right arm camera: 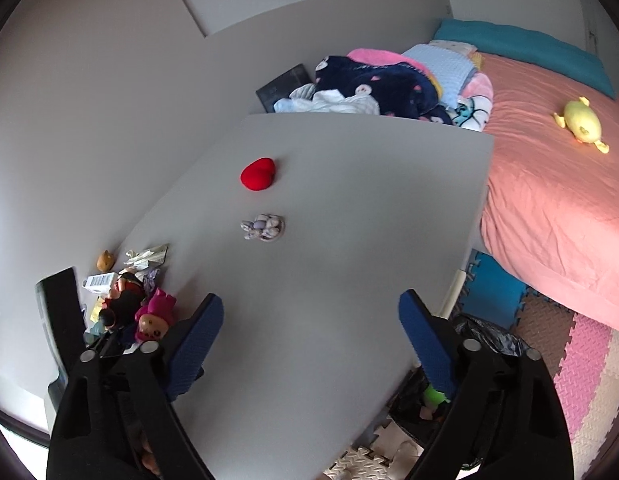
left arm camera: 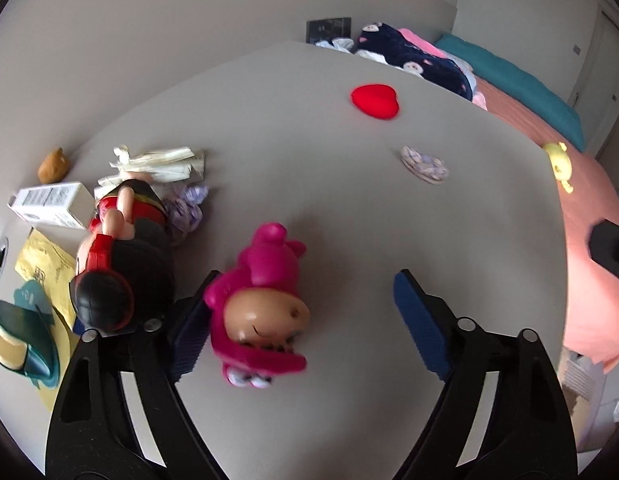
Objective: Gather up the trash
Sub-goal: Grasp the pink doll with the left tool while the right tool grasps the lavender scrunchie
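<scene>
My left gripper (left arm camera: 305, 312) is open over the grey table (left arm camera: 349, 216). A pink doll (left arm camera: 261, 304) lies between its fingers, close to the left finger. A black and red doll (left arm camera: 121, 264) lies to its left. Crumpled white wrappers (left arm camera: 161, 164), a purple wrapper (left arm camera: 187, 210) and a white box (left arm camera: 53, 204) lie beyond. A small purple crumpled piece (left arm camera: 424, 163) (right arm camera: 263, 227) lies mid-table. My right gripper (right arm camera: 309, 328) is open and empty above the table's near edge. A black trash bag (right arm camera: 489, 340) stands on the floor below its right finger.
A red heart cushion (left arm camera: 375, 101) (right arm camera: 258, 174) sits further back. A yellow sheet (left arm camera: 41, 264), a green item (left arm camera: 25, 336) and a small brown toy (left arm camera: 52, 165) lie at the left. A pink bed (right arm camera: 549, 200) with a yellow plush (right arm camera: 581, 124) and blankets (right arm camera: 389, 84) stands to the right.
</scene>
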{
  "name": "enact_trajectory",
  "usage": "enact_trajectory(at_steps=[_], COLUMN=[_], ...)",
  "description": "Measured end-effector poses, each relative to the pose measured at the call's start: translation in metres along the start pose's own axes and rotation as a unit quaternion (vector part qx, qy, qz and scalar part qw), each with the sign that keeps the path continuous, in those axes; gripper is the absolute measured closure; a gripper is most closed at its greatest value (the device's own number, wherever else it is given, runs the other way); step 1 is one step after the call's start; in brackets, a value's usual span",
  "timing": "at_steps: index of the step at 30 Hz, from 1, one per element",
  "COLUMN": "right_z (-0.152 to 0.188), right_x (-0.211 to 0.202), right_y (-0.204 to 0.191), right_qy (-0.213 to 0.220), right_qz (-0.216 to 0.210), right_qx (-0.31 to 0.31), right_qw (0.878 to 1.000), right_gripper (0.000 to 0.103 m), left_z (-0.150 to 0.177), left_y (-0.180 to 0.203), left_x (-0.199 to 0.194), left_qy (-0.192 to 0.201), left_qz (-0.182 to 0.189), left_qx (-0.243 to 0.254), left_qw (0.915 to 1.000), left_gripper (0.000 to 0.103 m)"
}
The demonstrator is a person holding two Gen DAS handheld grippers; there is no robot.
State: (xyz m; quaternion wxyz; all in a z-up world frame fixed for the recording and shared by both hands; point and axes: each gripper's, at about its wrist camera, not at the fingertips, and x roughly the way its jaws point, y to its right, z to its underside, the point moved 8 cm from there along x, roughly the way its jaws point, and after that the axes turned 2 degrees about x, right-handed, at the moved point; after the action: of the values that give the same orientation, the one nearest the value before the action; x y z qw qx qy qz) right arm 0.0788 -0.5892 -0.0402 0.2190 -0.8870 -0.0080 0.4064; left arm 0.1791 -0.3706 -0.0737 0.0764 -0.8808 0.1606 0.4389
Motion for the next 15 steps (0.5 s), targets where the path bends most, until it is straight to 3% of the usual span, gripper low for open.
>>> enact_trajectory(at_steps=[2,6,15], right_z=[-0.006,-0.015,-0.031], right_x=[0.015,0.043,0.086], right_y=[-0.008,-0.024,-0.052], right_qy=[-0.014,-0.028,-0.039], right_qz=[0.008,0.022,0.045], right_qx=[-0.008,-0.029,-0.053], right_qw=[1.0,0.999,0.997], right_gripper=[0.024,0.026,0.03], left_z=[-0.002,-0.006,-0.012], left_y=[0.0,-0.002,-0.005], left_x=[-0.001,-0.001,0.002], left_qy=[0.005,0.013,0.015], left_qz=[0.003,0.005,0.012], left_qx=[0.0,0.002,-0.001], left_qw=[1.0,0.9999,0.9998], left_gripper=[0.029,0.061,0.063])
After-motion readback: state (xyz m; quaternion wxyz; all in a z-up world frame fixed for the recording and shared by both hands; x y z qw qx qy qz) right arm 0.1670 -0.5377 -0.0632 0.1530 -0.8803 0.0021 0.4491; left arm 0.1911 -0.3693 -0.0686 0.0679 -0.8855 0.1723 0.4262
